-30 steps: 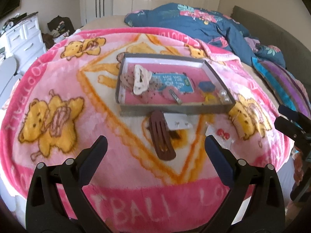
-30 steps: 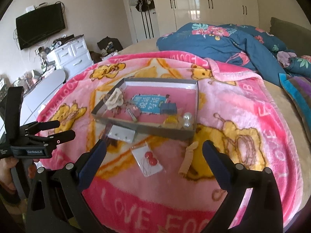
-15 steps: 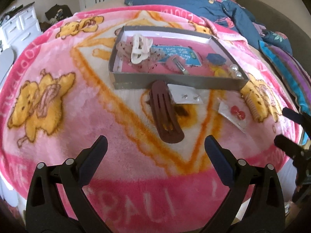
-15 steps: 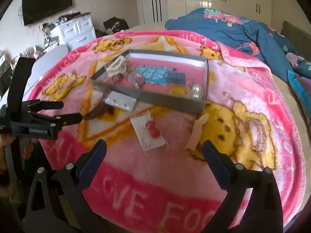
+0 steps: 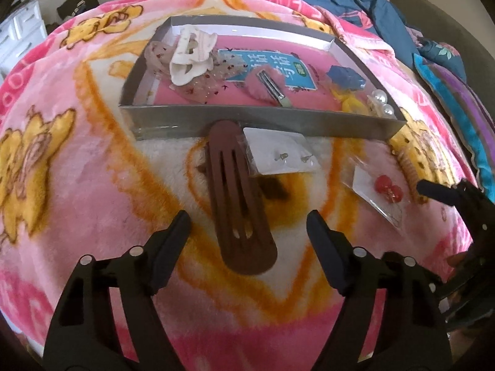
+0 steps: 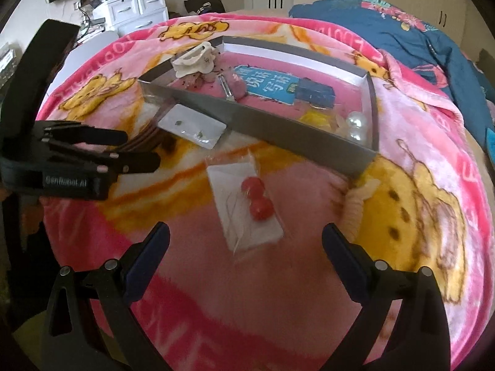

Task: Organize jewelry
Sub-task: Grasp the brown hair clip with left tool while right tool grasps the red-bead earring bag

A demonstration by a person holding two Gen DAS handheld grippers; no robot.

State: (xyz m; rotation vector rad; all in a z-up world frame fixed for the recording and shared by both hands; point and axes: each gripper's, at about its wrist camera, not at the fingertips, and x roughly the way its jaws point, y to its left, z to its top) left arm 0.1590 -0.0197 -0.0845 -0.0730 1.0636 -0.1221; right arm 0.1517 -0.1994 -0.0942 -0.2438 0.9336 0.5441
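A grey tray (image 5: 260,120) (image 6: 266,123) on the pink blanket holds a white claw clip (image 5: 188,52), a pink hair clip (image 5: 266,85), a blue box (image 5: 346,75) and pearls (image 5: 382,102). In front of it lie a brown hair clip (image 5: 236,198), a bag with stud earrings (image 5: 280,154) (image 6: 191,125), a bag with red earrings (image 5: 386,188) (image 6: 253,201) and a beige comb (image 6: 355,204). My left gripper (image 5: 247,232) is open, its fingers on either side of the brown clip's near end. My right gripper (image 6: 246,244) is open just before the red-earring bag.
A blue duvet (image 6: 417,31) lies heaped at the far right of the bed. White drawers (image 6: 136,6) stand beyond the bed's left side. The blanket's front edge is right under both grippers.
Both grippers have moved forward and down toward the blanket. The left now straddles the brown clip's near end; the right has closed in on the red-earring bag. Both stay open.
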